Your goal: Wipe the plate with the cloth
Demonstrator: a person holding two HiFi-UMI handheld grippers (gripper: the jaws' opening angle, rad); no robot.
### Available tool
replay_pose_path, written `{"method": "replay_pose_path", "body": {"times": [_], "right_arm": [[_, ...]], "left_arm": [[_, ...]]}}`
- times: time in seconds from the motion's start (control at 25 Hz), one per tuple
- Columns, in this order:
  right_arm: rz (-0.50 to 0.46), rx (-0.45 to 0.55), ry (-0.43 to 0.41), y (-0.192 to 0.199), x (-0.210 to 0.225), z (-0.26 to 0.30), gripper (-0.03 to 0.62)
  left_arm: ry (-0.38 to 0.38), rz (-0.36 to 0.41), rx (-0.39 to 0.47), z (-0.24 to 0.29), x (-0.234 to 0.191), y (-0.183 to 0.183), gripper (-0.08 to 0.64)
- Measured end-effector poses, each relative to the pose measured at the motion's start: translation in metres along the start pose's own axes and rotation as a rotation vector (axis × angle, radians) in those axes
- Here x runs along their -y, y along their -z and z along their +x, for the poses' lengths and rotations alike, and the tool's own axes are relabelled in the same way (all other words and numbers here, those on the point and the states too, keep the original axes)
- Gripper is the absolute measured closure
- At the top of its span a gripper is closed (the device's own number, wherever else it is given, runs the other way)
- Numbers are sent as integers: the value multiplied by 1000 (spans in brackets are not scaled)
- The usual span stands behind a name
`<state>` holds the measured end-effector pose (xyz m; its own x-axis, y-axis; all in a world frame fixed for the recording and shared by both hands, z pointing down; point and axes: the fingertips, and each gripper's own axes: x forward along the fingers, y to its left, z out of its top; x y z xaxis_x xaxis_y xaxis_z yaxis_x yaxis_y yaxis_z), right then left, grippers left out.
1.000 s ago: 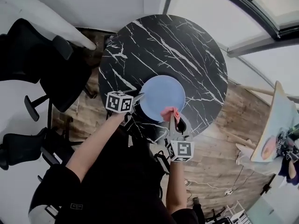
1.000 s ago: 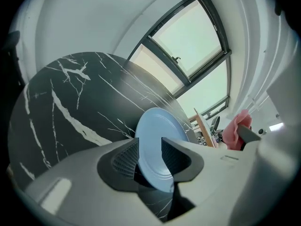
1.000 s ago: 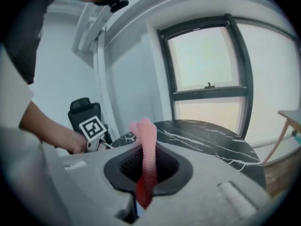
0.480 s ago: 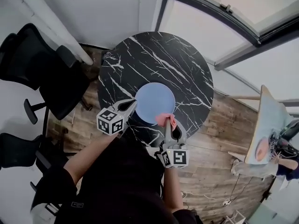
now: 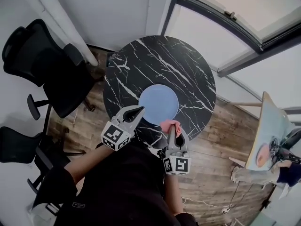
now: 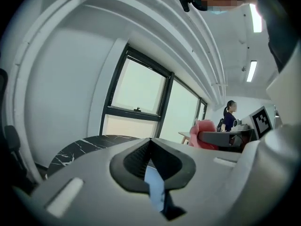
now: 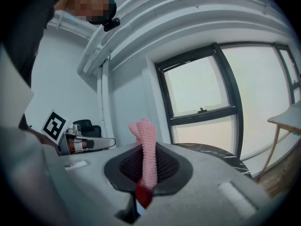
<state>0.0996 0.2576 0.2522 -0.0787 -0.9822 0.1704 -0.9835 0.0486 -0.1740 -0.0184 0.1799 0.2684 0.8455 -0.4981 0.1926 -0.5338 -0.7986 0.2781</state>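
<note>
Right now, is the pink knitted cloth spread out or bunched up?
Bunched: the pink knitted cloth is a narrow crumpled strip, pinched upright between the jaws of the right gripper.

Left gripper (image 6: 150,144) jaws just closed together, nothing between them, black marble table (image 6: 80,149) beyond at left, window (image 6: 136,95) behind — pink cloth (image 6: 203,128) raised at right

A round black marble-patterned table (image 5: 162,55) stands on a wooden floor (image 5: 221,147). One black office chair (image 5: 40,55) sits beside it at left, another (image 5: 16,147) lower down. A pale table (image 5: 266,128) stands well apart at right.
</note>
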Motion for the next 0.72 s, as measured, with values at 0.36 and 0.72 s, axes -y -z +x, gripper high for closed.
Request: {"method": "replay_pose_path", "body": {"times": [0.36, 0.72], "right_arm": [[-8, 4, 24, -2, -1, -3, 579], [-11, 17, 34, -4, -2, -7, 578]], "left_arm": [[0, 19, 12, -11, 1, 0, 560], [18, 10, 24, -15, 7, 1, 560]]}}
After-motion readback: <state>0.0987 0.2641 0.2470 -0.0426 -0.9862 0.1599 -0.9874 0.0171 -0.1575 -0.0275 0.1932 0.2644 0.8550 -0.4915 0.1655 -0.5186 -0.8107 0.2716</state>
